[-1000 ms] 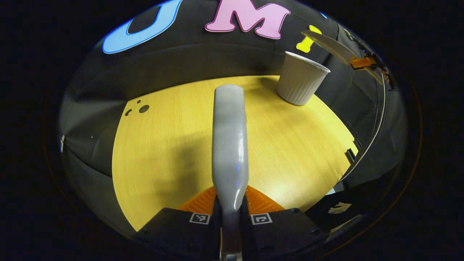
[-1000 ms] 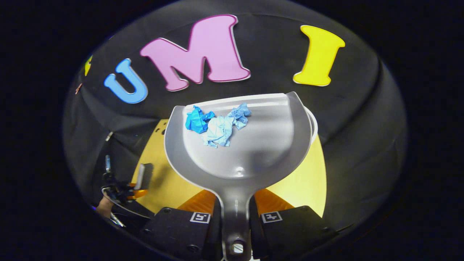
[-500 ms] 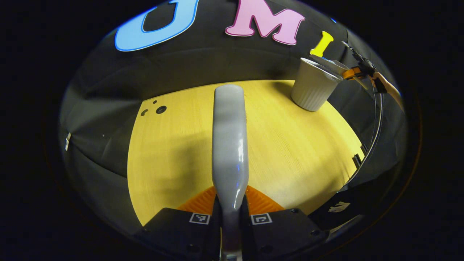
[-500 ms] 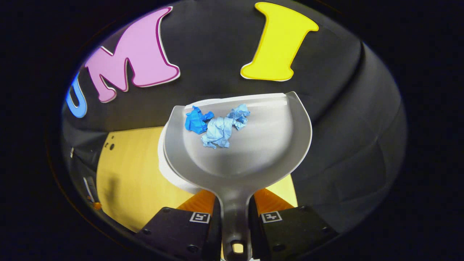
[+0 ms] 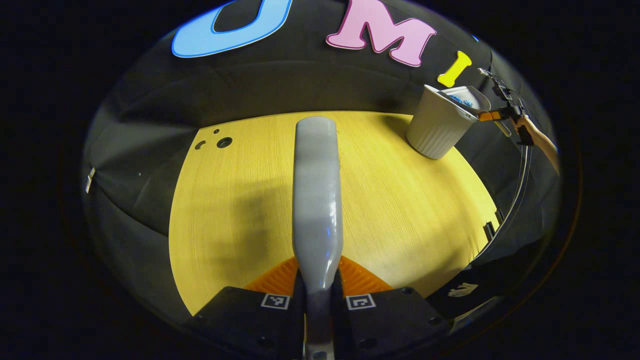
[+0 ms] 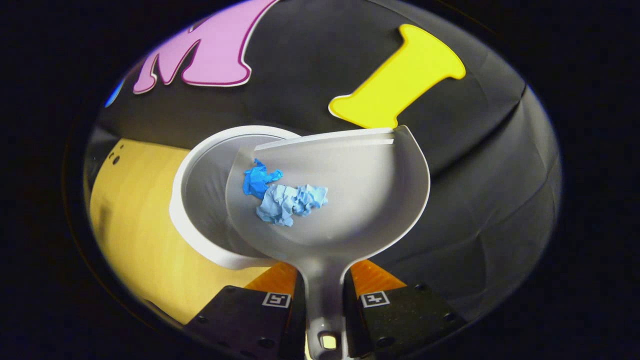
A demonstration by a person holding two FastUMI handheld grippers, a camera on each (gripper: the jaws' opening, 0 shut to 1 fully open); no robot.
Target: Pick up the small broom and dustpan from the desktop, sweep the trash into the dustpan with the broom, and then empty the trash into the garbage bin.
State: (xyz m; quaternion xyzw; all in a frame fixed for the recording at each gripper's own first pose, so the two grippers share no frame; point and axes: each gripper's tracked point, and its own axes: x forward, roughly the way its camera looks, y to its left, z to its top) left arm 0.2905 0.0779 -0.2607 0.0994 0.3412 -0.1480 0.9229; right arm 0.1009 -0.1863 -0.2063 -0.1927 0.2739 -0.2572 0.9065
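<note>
In the left gripper view we see our left tool clamped on the grey broom handle, which runs straight ahead above the yellow wooden tabletop. Farther off, at the tabletop's far right, stands the white ribbed garbage bin, with the dustpan tipped over its rim and a hand behind it.

In the right gripper view our right tool grips the dustpan by its handle. The crumpled blue paper scraps lie inside the pan, left of its middle. Beyond and beneath the pan's left part sits the bin's open mouth, on the tabletop.
</note>
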